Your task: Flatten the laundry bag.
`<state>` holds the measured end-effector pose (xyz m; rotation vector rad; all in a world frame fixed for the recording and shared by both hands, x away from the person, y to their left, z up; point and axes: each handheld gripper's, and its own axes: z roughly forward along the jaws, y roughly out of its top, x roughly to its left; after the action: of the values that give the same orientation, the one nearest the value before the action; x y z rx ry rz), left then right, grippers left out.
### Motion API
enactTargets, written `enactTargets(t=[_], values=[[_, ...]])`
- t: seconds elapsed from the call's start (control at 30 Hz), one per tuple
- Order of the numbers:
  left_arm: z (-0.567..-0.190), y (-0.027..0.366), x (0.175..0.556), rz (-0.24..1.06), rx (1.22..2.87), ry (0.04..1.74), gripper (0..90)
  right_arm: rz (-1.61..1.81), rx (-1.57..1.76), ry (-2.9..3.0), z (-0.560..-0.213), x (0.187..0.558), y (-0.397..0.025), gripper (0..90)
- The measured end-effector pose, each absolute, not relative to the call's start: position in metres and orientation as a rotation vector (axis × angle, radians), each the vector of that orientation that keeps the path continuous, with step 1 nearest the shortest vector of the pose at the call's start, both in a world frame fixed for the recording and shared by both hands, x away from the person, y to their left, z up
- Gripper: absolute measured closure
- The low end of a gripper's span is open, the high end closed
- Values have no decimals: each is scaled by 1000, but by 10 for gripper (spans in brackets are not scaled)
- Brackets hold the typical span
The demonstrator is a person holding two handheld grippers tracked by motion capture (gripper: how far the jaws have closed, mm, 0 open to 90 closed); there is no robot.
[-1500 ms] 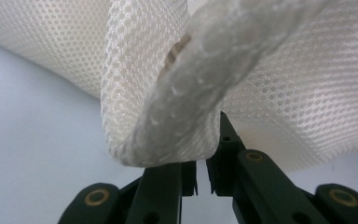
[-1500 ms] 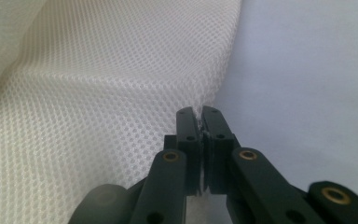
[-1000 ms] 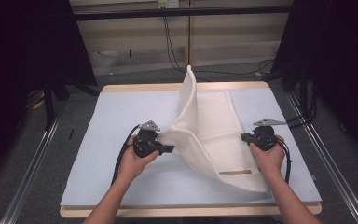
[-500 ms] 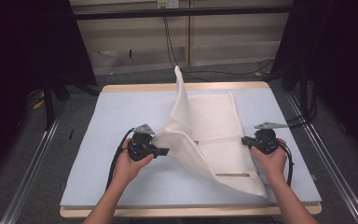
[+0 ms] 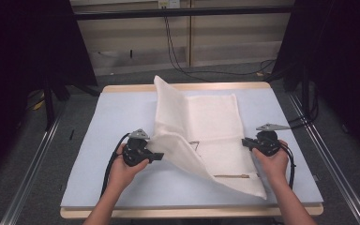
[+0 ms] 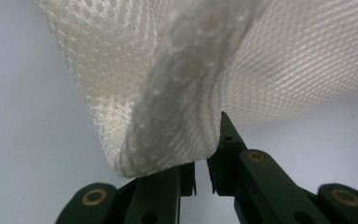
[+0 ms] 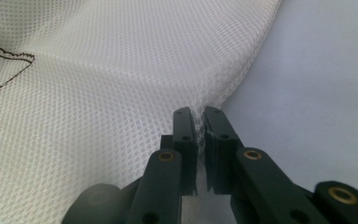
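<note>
Lower now than a second ago, the white mesh cloth (image 5: 194, 133) drapes onto the desk (image 5: 98, 122), left tool (image 5: 155, 156) and right tool (image 5: 247, 142) pinching opposite edges to fold it.

A white cloth (image 5: 201, 126) lies on the pale blue table (image 5: 103, 117), its left part lifted into a tall fold. The left gripper (image 5: 155, 156) meets the fold's near corner; the right gripper (image 5: 244, 142) touches the cloth's right edge — jaws too small to read. A hand (image 5: 122, 171) holds each gripper.
</note>
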<state>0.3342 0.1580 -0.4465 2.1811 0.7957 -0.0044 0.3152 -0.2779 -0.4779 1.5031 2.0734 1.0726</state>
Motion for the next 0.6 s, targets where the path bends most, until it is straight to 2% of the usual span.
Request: enactTargets(t=[0.6], values=[[-447,168,332,16,2184,827,806,1045,1458,2118,-478,315,-274,832]])
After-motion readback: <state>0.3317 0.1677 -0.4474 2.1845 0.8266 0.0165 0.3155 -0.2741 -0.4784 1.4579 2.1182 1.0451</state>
